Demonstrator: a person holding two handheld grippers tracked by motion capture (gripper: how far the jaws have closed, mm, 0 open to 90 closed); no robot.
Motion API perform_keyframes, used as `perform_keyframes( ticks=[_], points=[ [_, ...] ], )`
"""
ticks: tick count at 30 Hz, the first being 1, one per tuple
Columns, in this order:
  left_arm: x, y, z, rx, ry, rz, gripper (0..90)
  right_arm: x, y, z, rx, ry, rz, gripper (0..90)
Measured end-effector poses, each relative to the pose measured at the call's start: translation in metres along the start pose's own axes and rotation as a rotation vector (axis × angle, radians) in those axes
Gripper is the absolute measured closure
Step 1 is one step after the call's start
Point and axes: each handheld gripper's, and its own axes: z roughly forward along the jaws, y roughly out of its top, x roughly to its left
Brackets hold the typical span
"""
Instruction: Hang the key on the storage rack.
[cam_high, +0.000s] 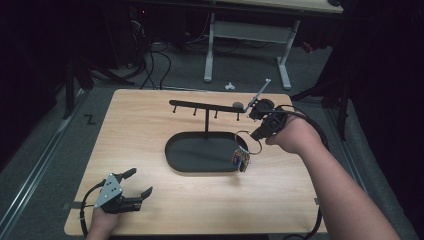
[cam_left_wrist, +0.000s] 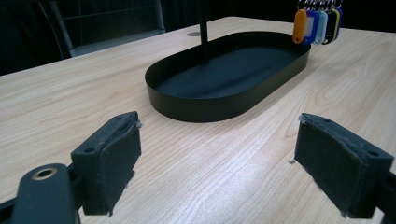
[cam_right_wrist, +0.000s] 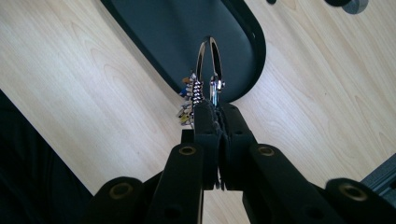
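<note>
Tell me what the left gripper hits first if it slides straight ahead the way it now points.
Most likely the near wall of the black oval tray. The left gripper is open, low over the wooden table, and the tray sits ahead between its jaws' line. Depth is hard to judge, but bare wood lies before it.

We see the tray at the middle of the table, its hook stand rising from it. Our right gripper holds the key ring above the tray's right end; our left gripper rests at the table's near-left corner.
</note>
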Motion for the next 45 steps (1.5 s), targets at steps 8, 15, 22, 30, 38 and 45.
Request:
perform_keyframes(
  ticks=[8,15,22,30,38,45],
  points=[
    [0.001,0.000,0.000,0.001,0.002,-0.002,15.0,0.001,0.013,0.001,-0.010,0.000,-0.008,87.8],
    [0.001,0.000,0.000,0.003,-0.001,-0.003,15.0,-0.001,0.022,0.005,-0.006,0.008,-0.004,87.7],
    [0.001,0.000,0.001,-0.001,0.000,-0.005,15.0,-0.001,0.036,0.009,-0.007,0.012,-0.010,87.7],
    [0.002,0.000,0.000,0.002,-0.002,-0.004,15.0,-0.009,0.050,0.013,-0.022,0.007,0.014,87.7],
    [0.001,0.000,0.000,-0.001,-0.004,-0.005,15.0,-0.022,0.054,0.018,-0.023,-0.003,0.048,87.7],
    [0.001,0.000,0.000,-0.003,-0.004,-0.006,15.0,-0.034,0.051,0.019,-0.029,-0.009,0.103,87.6]
  ],
)
